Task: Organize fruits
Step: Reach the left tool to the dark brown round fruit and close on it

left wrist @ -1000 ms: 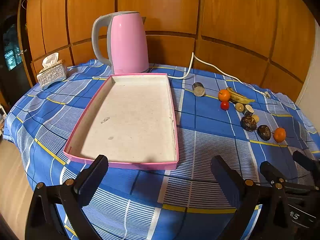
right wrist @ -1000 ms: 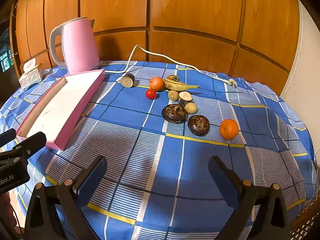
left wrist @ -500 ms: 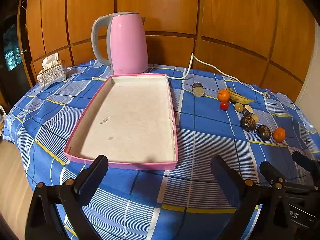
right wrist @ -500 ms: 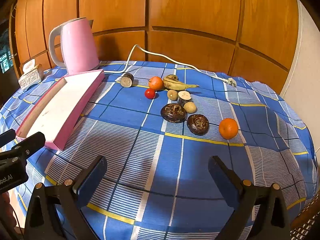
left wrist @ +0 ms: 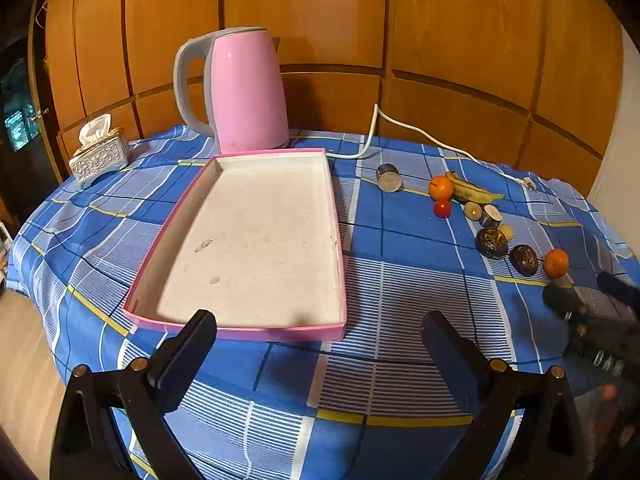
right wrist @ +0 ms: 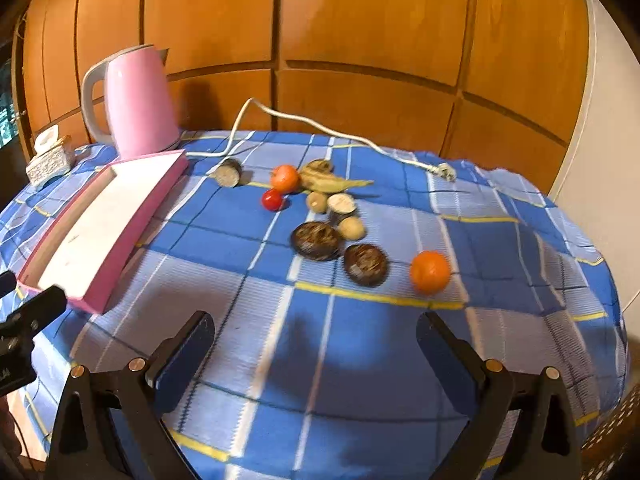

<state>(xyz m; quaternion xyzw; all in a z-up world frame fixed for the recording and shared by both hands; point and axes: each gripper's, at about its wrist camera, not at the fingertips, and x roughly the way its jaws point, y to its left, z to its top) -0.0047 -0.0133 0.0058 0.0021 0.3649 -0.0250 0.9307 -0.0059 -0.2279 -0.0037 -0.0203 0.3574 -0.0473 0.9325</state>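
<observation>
A shallow pink tray (left wrist: 336,240) with a white floor lies bare on the blue checked tablecloth, just beyond my open left gripper (left wrist: 316,344). Fruits sit in a cluster to its right: an orange (right wrist: 430,272), two dark brown round fruits (right wrist: 316,240) (right wrist: 366,265), a small red tomato (right wrist: 273,200), another orange fruit (right wrist: 285,178), a banana (right wrist: 330,183) and small pale pieces (right wrist: 352,227). My right gripper (right wrist: 316,348) hangs open above the cloth, short of the cluster, holding nothing. The same orange (left wrist: 556,263) shows at the right in the left wrist view.
A pink kettle (left wrist: 244,92) stands behind the tray, its white cord (right wrist: 300,120) trailing across the back of the table to a plug (right wrist: 446,170). A silver tissue box (left wrist: 100,158) sits far left. A small cylinder (right wrist: 228,174) lies near the tray corner. Wooden panels close off the back.
My right gripper has moved forward toward the fruit cluster, which now looks larger and nearer. The left gripper and tray have stayed in place.
</observation>
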